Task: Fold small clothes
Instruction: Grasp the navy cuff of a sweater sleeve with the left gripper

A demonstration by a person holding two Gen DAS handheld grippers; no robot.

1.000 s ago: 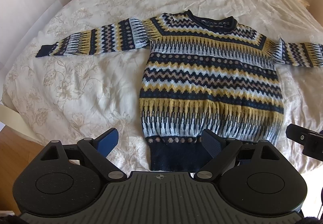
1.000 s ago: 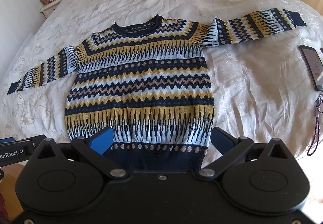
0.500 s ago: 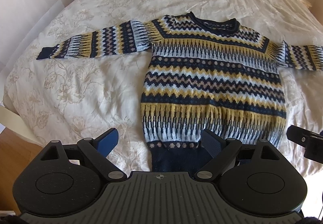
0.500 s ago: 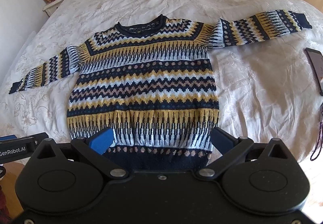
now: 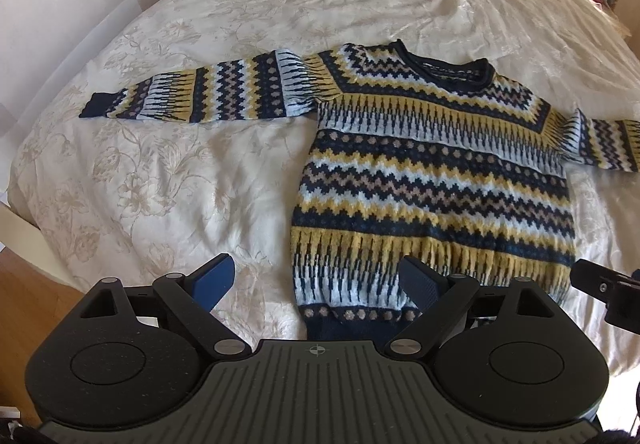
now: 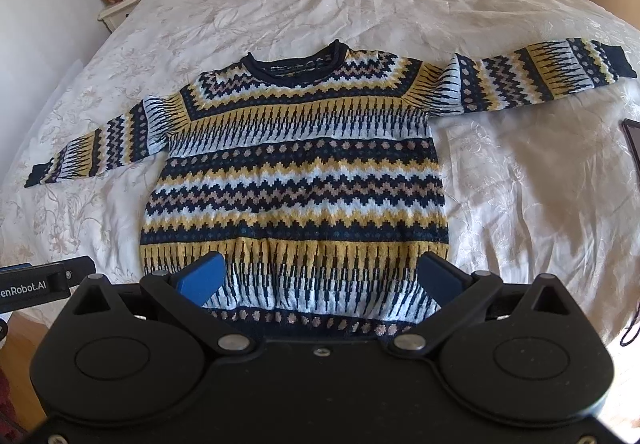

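- Sweater, a navy, yellow and pale-blue zigzag-patterned knit, lies face up and flat on the cream floral bedspread, both sleeves stretched straight out, neck at 12 o'clock and navy hem at 6 o'clock nearest me
- Over the last second it has slid lower and larger in both my views, so I have been moving in over the bed toward it; nothing on it has been folded or lifted yet
- My left gripper has its fingers spread wide and holds nothing; the hem's left corner sits between them, at about 1 o'clock from centre
- My right gripper is equally wide and empty, hanging over the lower body of the knit, hem just beneath it
- Left sleeve runs out toward 10 o'clock; right sleeve toward 2 o'clock
- My guess: folding is only starting, and a sleeve or side edge is the first grab
- A dark phone lies at 3 o'clock, well apart from the knit
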